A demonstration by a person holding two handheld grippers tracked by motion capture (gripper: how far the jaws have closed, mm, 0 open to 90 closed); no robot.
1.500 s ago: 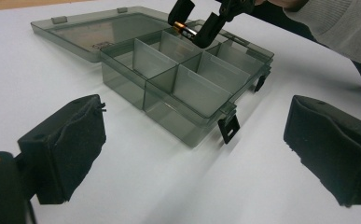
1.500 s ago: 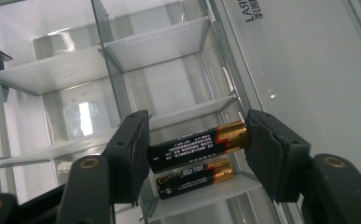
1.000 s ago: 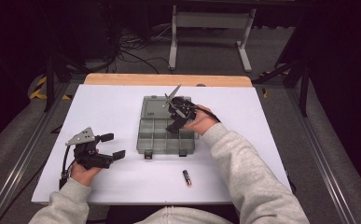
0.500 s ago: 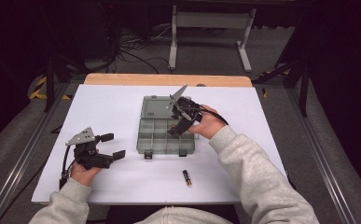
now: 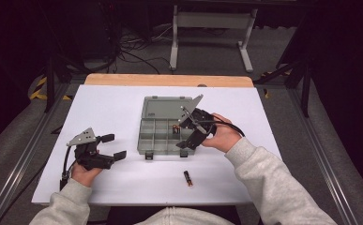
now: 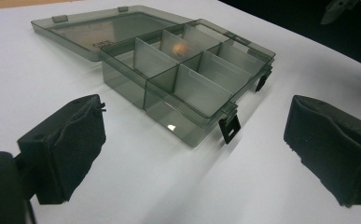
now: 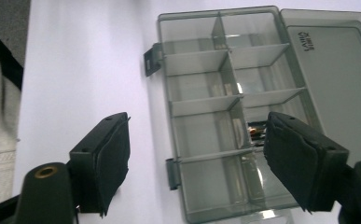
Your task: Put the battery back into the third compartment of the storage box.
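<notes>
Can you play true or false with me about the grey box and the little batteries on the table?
1. The organizer box has its lid open. True.
2. A battery lies loose on the table in front of the box. True.
3. The right gripper is squeezing a battery. False: its jaws have just been opening and nothing is between them; it is above the box.
4. Every compartment of the box is empty. False: one far compartment holds a battery.
5. The left gripper is inside the box. False: it is off to the left of the box, jaws open, holding nothing.
</notes>
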